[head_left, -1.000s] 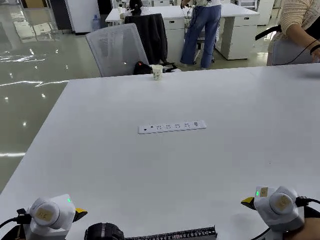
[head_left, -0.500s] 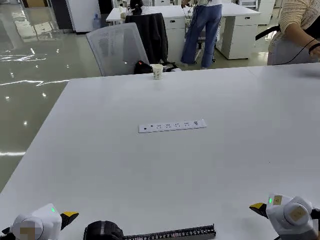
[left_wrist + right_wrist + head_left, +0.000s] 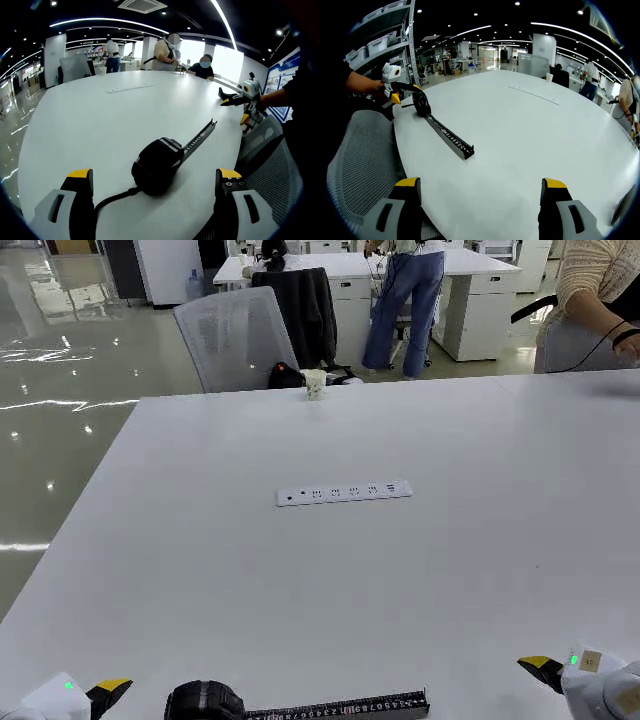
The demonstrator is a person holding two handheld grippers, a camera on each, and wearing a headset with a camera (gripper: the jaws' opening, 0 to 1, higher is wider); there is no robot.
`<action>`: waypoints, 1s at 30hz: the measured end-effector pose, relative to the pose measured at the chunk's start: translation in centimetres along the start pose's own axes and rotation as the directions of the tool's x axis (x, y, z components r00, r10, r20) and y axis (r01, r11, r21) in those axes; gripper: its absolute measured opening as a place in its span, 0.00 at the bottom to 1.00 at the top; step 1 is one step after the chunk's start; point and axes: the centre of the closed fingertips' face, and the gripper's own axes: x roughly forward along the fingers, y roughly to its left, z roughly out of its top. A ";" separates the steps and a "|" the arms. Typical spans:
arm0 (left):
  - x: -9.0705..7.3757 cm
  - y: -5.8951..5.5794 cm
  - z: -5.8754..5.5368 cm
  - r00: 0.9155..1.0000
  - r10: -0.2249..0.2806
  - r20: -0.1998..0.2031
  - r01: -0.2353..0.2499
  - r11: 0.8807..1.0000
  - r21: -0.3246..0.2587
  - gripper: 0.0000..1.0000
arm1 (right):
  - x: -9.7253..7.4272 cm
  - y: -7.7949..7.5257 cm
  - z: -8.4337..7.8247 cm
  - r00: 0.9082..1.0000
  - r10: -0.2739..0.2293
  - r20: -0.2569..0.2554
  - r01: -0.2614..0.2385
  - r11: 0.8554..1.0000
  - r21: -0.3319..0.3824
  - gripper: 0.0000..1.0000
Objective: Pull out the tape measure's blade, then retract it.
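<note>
Blade (image 3: 447, 135) lying out on table (image 3: 400, 580); left claw (image 3: 154, 176), right claw (image 3: 480, 184) wide, empty; probably next: grip tape measure (image 3: 157, 162), retract

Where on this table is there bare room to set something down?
Bare table runs between the power strip and the tape measure, and from the strip back to the paper cup. The near edge is crowded: extended blade between the open left gripper and right gripper.

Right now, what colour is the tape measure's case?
The case is black; it shows best in the left gripper view.
</note>
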 end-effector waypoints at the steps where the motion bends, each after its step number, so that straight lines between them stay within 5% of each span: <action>1: -0.1 -0.1 -0.1 1.000 0.002 -0.002 -0.002 1.000 0.001 0.99 | -0.2 0.0 0.0 1.000 -0.005 0.007 0.005 1.000 0.005 0.99; 12: -1.1 -0.4 -1.0 1.000 0.016 -0.019 -0.016 0.999 0.032 0.99 | -2.8 0.5 -1.6 0.999 -0.043 0.014 0.043 0.999 0.025 0.99; 30: -1.1 -0.5 -1.0 1.000 0.021 -0.016 -0.021 1.000 0.017 0.99 | -2.4 1.4 -1.5 1.000 -0.012 -0.005 0.012 0.999 0.040 0.99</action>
